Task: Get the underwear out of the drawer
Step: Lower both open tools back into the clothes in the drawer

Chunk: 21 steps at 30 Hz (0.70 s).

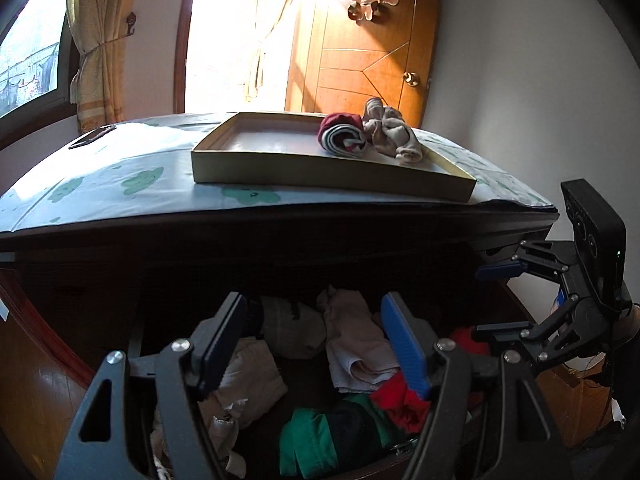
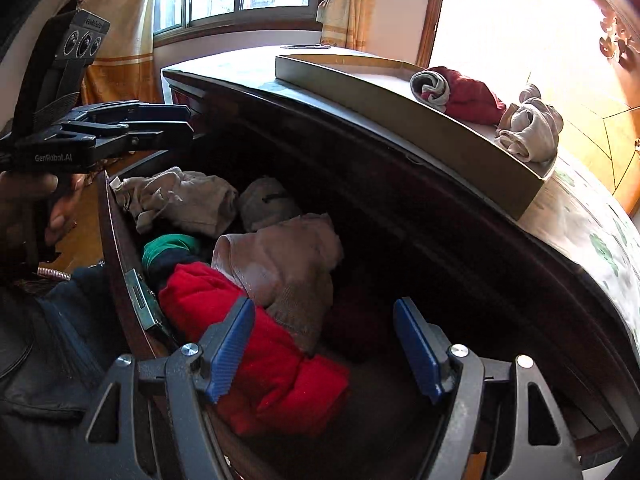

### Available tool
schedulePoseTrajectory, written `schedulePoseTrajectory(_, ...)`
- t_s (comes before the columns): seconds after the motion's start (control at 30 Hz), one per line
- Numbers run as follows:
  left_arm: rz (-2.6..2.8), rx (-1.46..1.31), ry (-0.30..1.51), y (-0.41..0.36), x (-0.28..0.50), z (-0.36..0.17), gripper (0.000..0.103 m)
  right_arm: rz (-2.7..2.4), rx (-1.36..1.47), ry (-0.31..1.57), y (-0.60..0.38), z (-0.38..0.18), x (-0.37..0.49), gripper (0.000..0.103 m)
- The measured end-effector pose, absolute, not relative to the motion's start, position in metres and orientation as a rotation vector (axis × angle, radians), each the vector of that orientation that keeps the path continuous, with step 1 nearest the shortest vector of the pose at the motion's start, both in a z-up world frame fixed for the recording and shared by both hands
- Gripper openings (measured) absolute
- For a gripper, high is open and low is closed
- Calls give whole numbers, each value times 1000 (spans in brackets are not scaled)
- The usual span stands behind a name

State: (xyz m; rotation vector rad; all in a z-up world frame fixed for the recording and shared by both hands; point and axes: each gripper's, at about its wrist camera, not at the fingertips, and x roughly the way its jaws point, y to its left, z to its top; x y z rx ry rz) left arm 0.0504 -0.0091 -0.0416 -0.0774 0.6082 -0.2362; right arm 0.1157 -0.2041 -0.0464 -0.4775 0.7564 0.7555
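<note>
The open drawer (image 2: 120,256) holds several crumpled underwear pieces: a red one (image 2: 280,380), a beige one (image 2: 288,264), a grey one (image 2: 266,200), a green-and-dark one (image 1: 308,436) and a pale one (image 1: 248,384). My left gripper (image 1: 316,340) hangs open over the drawer's middle, above the beige piece (image 1: 356,344), with nothing between its pads. My right gripper (image 2: 324,344) is open too, low over the red piece, and its pads are not pressing on it. Each gripper shows in the other's view: the right gripper (image 1: 490,299) and the left gripper (image 2: 186,122).
On the dresser top, a shallow cardboard tray (image 1: 320,172) holds a rolled red-and-grey piece (image 1: 342,134) and a bunched beige piece (image 1: 390,130). A patterned cloth (image 1: 120,176) covers the top, with a dark flat object (image 1: 92,136) at its far left. A wooden door (image 1: 360,48) stands behind.
</note>
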Motion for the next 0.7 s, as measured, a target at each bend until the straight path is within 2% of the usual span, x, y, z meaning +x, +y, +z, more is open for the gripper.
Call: schedulePoseTrajectory(0.7, -211, -106, 665, 6, 46, -59, 74, 985, -627, 1006, -177, -78, 120, 73)
